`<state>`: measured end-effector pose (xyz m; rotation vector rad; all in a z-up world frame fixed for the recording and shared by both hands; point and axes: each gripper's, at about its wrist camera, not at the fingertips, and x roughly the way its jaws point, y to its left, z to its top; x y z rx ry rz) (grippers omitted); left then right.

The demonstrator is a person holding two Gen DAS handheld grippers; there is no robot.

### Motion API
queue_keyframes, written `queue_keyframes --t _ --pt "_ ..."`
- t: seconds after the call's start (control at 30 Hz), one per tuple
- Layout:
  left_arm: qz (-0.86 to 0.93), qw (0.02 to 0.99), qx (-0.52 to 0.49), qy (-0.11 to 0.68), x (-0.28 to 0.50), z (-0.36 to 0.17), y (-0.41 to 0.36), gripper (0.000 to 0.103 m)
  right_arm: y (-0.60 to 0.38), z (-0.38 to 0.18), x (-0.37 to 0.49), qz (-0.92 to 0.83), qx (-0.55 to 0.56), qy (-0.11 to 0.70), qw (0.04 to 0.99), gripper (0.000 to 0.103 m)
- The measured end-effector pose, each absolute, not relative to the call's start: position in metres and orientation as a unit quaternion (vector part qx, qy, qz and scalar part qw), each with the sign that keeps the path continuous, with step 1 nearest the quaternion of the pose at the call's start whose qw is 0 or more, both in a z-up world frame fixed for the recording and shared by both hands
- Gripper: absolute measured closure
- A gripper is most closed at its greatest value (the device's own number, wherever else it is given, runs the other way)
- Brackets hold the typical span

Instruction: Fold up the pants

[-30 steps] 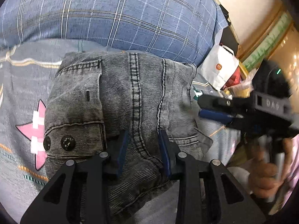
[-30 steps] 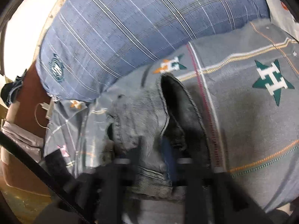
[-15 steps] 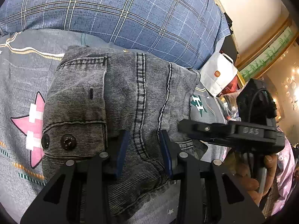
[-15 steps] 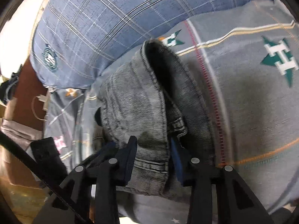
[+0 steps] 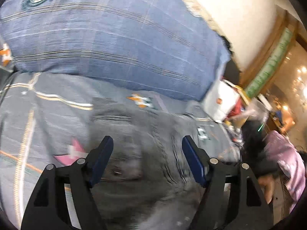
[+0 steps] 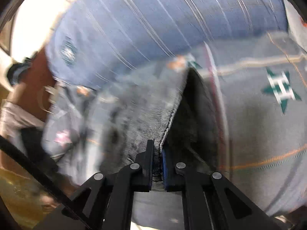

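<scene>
The folded grey denim pants (image 5: 145, 153) lie on the grey patterned bed sheet (image 5: 48, 115), blurred by motion. My left gripper (image 5: 147, 149) is open, its blue pads spread wide above the pants, holding nothing. My right gripper (image 6: 157, 153) is shut on a stitched edge of the pants (image 6: 168, 118) and lifts that layer so the dark inside shows to its right. The person's other hand shows at the right edge of the left wrist view.
A large blue plaid pillow (image 5: 107, 38) lies behind the pants and also fills the top of the right wrist view (image 6: 163, 19). A white paper bag (image 5: 220, 101) and clutter stand at the right. Brown furniture (image 6: 26, 88) is at the left.
My left gripper opened wide, let go of the pants and pulled back. My right gripper closed on the pants' edge and lifted it. Both views are now blurred by motion.
</scene>
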<state>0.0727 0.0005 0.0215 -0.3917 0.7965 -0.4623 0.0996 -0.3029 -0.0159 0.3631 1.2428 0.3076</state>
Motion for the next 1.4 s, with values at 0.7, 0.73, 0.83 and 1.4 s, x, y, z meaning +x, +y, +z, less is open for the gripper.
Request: queue_keyframes --t 0.7,0.73,0.83,1.4 --pt "-0.166 0.803 -0.266 0.507 0.101 -0.043 0.013 0.035 -0.348 -0.059 0.132 0.169 0.341 0.562 0.734 0.033" --pt "-0.165 0.802 -0.27 0.506 0.101 -0.044 0.014 0.035 -0.344 -0.056 0.132 0.173 0.334 0.56 0.738 0.032" --pt "-0.156 0.789 -0.284 0.522 0.104 -0.057 0.016 0.035 -0.338 -0.052 0.128 0.176 0.332 0.55 0.746 0.028" --pt "-0.134 0.857 -0.287 0.408 0.086 0.02 0.067 0.08 -0.252 0.03 0.15 0.213 0.203 0.483 0.825 0.083"
